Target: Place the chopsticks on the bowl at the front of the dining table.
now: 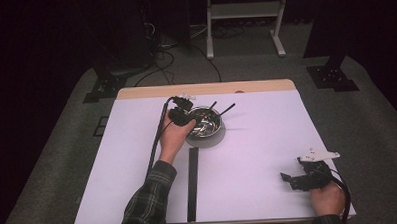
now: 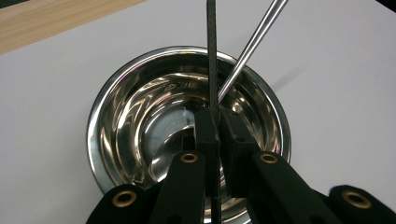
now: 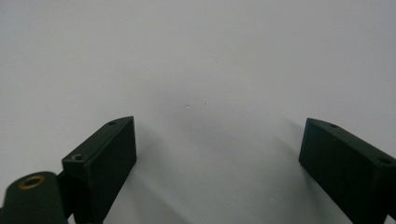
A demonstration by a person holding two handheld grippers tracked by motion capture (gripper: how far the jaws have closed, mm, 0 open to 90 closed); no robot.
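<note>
A shiny steel bowl [image 1: 207, 126] [image 2: 140, 116] sits on the white table, left of the middle and toward the far side. My left gripper [image 1: 186, 120] [image 2: 218, 119] hangs over the bowl's left rim, shut on a thin dark utensil handle [image 2: 212, 51] that stands straight up between the pads. A second, silver handle [image 2: 252, 44] leans in the bowl just beside it, apart from the jaws. In the high view two slim handles [image 1: 226, 109] poke out past the bowl's far rim. Near the front right corner my right gripper [image 1: 288, 181] [image 3: 217, 140] rests low over bare table, open and holding nothing.
A long black strip [image 1: 193, 184] lies on the white table cover [image 1: 257, 140], running from the bowl toward the front edge. A bare wooden band [image 1: 205, 89] lines the far edge. Beyond stand a white frame's legs [image 1: 243, 20] and cables on the floor.
</note>
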